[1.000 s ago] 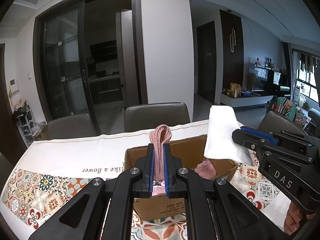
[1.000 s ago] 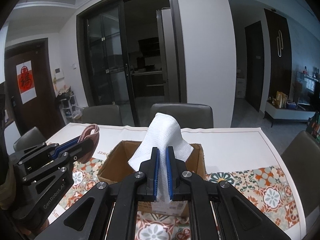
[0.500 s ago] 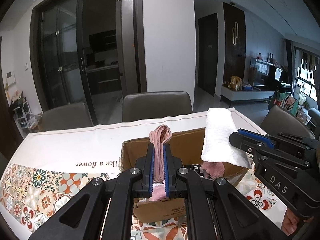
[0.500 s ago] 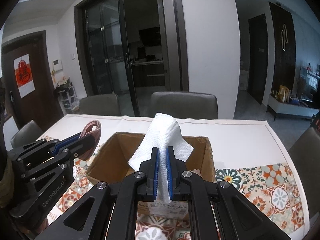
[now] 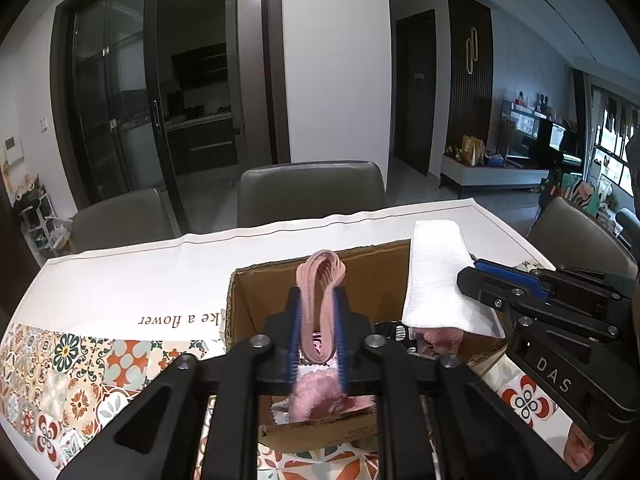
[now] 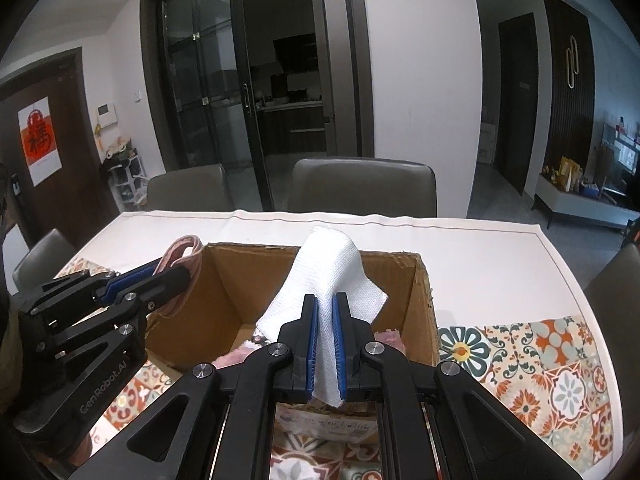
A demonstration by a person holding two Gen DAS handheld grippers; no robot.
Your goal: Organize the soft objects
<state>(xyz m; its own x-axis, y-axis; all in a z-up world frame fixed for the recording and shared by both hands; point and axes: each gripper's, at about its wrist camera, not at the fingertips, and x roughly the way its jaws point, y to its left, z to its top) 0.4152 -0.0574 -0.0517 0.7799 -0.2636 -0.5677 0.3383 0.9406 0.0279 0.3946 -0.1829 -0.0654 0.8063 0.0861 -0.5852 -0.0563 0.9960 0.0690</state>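
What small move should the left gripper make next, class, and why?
Probably open wider to drop the pink cloth. The left gripper hangs over the open cardboard box, its jaws have just been opening, and the cloth sits loosely between them. The right gripper clamps a white towel.

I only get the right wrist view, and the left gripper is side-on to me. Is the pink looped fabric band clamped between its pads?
Observer: No. The left gripper has just been opening its jaws. The pink looped fabric band stands loosely between them, over the open brown cardboard box.
Operator: What lies below it in the box?
Observer: A fluffy pink cloth, by the near wall.
Operator: And where does my towel hang?
Observer: In the left wrist view the folded white towel, clamped in the right gripper, hangs over the box's right side, above another pink piece.
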